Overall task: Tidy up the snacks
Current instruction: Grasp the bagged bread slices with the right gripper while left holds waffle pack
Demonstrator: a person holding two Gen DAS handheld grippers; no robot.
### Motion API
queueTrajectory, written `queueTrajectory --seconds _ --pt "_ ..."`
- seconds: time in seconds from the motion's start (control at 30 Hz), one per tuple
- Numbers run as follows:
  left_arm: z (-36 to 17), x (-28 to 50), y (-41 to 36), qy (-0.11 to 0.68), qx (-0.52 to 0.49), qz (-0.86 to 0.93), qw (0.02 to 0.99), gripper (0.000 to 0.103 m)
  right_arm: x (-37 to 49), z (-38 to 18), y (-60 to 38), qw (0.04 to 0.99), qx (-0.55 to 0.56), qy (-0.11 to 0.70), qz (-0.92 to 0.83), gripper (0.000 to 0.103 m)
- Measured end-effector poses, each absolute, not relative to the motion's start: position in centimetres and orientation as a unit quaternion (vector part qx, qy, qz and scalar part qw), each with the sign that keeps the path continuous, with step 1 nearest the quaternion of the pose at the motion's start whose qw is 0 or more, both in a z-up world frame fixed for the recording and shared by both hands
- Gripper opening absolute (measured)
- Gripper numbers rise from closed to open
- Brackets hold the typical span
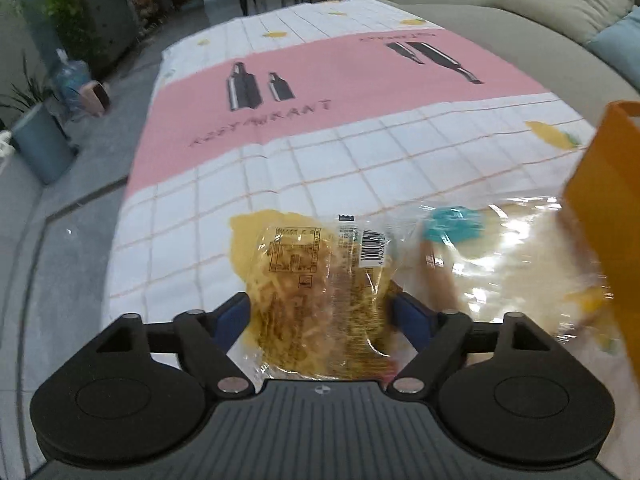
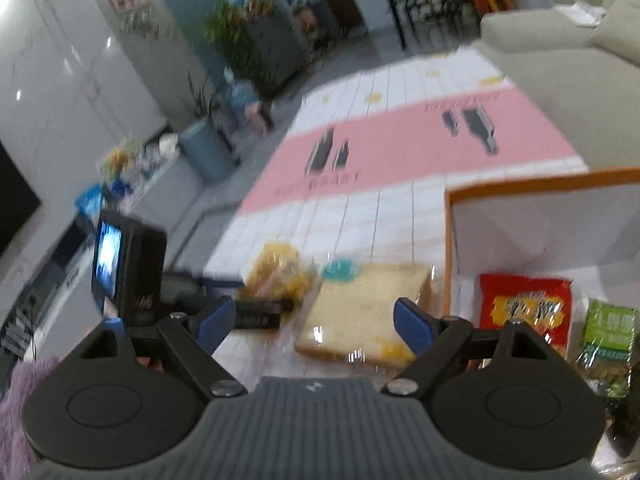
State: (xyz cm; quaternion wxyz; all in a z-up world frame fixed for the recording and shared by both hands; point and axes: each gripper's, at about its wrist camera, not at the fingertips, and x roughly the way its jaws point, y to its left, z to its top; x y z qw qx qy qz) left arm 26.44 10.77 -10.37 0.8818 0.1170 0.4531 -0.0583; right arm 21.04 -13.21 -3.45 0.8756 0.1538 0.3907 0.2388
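- Snacks lie on a white grid-patterned tablecloth with a pink band, which covers a table beside a grey-green sofa.
- The left gripper stands wide open, its blue fingertips flanking a clear packet of yellow shredded snack; the pads do not visibly press on it.
- Just right of that packet lies a clear-wrapped slice of white bread with a teal sticker.
- The right gripper is open above the bread, holding nothing.
- An orange-rimmed box with white inside walls holds a red snack packet and a green packet side by side.
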Motion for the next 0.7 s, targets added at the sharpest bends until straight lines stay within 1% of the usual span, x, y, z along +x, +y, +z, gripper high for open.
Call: queueTrajectory --seconds 0.03,0.07,0.13,0.2,0.23,0.33,0.5,0.6,0.7 --pt "-10.6 26.7 10.8 0.453 0.119 -0.06 0.882 0.101 21.2 -3.7 -13.1 0.873 0.155 0.394 0.241 0.085" --pt "-10.8 26.7 10.9 0.454 0.12 -0.06 0.881 0.103 21.1 -3.6 -13.0 0.876 0.154 0.388 0.243 0.085" --pt "-11.4 27.0 11.0 0.459 0.112 -0.061 0.879 0.103 21.5 -3.8 -12.6 0.869 0.155 0.394 0.254 0.085" --pt "-11.8 27.4 11.7 0.464 0.076 -0.064 0.88 0.103 21.7 -3.9 -12.4 0.871 0.154 0.392 0.252 0.085" --pt "-11.9 27.7 12.2 0.468 0.05 -0.064 0.88 0.102 21.8 -3.9 -12.3 0.871 0.153 0.392 0.252 0.085" --pt "-11.4 27.5 13.0 0.462 0.015 -0.058 0.885 0.093 21.5 -4.0 -12.4 0.872 0.153 0.39 0.254 0.085" --pt "-10.6 26.6 13.4 0.463 -0.01 -0.05 0.885 0.091 21.1 -3.6 -12.8 0.876 0.155 0.385 0.246 0.084" --pt "-9.6 25.9 13.8 0.446 -0.012 -0.051 0.893 0.09 21.0 -2.9 -13.1 0.882 0.157 0.374 0.241 0.084" --pt "-8.2 25.2 14.6 0.428 -0.037 -0.059 0.901 0.09 20.6 -2.1 -13.3 0.886 0.158 0.361 0.243 0.084"
